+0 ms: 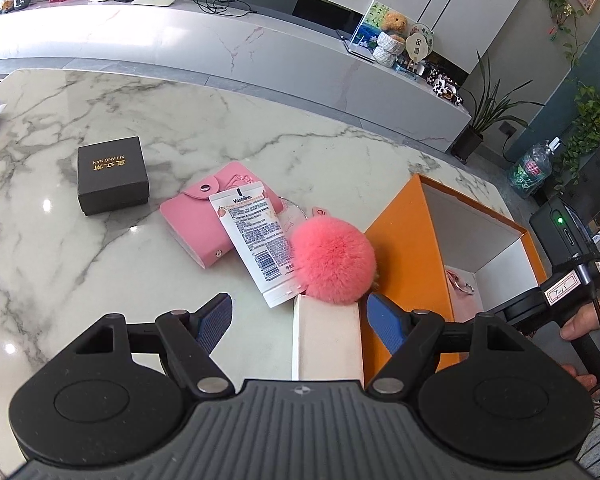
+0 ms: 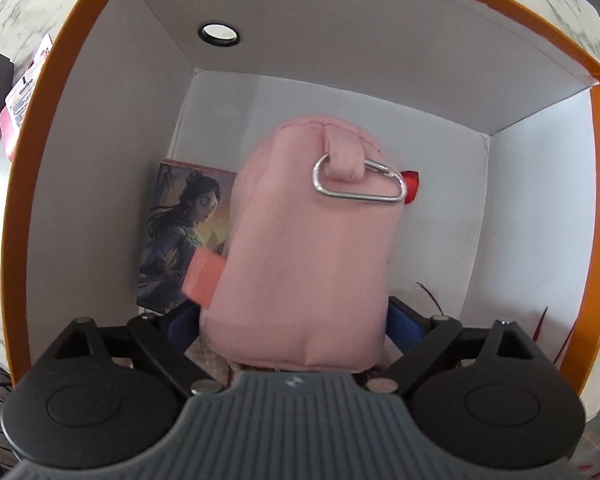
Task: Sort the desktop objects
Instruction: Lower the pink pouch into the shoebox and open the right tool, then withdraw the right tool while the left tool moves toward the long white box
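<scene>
In the right wrist view, the right hand-held gripper (image 2: 294,320) was closed on a pink pouch (image 2: 300,240) with a silver carabiner (image 2: 358,184), inside the orange box (image 2: 52,128), above a picture card (image 2: 180,232). The left hand-held gripper (image 1: 300,316) was wide open, holding nothing, low in the frame. On the bench (image 1: 140,112) lay a black box (image 1: 112,176), a pink wallet (image 1: 192,220), a Vaseline tube (image 1: 256,240) and a pink pompom (image 1: 332,260).

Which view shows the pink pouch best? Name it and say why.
Right wrist view: the pink pouch fills the frame between the right gripper fingers, carabiner visible. The left wrist view shows only a sliver inside the orange box.
</scene>
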{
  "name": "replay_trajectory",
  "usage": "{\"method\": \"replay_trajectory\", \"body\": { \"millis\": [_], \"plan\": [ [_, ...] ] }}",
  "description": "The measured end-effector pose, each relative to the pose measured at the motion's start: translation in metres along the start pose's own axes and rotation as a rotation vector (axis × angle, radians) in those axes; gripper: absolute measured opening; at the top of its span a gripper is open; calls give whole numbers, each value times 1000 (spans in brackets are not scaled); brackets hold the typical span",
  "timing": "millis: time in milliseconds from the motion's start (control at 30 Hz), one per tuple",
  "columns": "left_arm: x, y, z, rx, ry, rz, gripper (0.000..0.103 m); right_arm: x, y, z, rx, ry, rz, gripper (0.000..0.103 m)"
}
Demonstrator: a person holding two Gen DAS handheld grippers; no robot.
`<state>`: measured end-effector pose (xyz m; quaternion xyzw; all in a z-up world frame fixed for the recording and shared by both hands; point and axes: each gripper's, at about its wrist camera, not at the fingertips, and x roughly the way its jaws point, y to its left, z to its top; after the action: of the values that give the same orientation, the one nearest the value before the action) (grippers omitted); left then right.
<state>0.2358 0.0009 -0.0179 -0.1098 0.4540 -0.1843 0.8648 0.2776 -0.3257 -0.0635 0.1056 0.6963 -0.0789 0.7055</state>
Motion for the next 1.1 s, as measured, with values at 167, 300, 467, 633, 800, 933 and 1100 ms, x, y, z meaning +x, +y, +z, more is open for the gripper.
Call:
{"method": "replay_trajectory", "body": {
  "millis": [167, 300, 467, 633, 800, 933, 1100],
  "plan": [
    [3, 1, 0, 2, 34, -5, 88, -15, -4, -3, -13, -56, -11, 97],
    [4, 1, -1, 9, 36, -12, 88, -34, -11, -3, 7, -130, -15, 98],
    [3, -7, -8, 99, 66, -40, 88, -68, -14, -8, 11, -287, 8, 99],
    [15, -25, -29, 278, 129, -41, 88, -100, 5, 3, 1, -351, 114, 100],
    [35, -30, -46, 343, 190, -2, 88, -107, 38, 7, -132, -407, 160, 100],
    [50, -28, -50, 316, 229, 1, 88, -109, 57, 2, -179, -409, 197, 100],
    [63, -23, -47, 248, 266, -31, 87, -106, 62, -1, -173, -358, 267, 100]
  ]
}}
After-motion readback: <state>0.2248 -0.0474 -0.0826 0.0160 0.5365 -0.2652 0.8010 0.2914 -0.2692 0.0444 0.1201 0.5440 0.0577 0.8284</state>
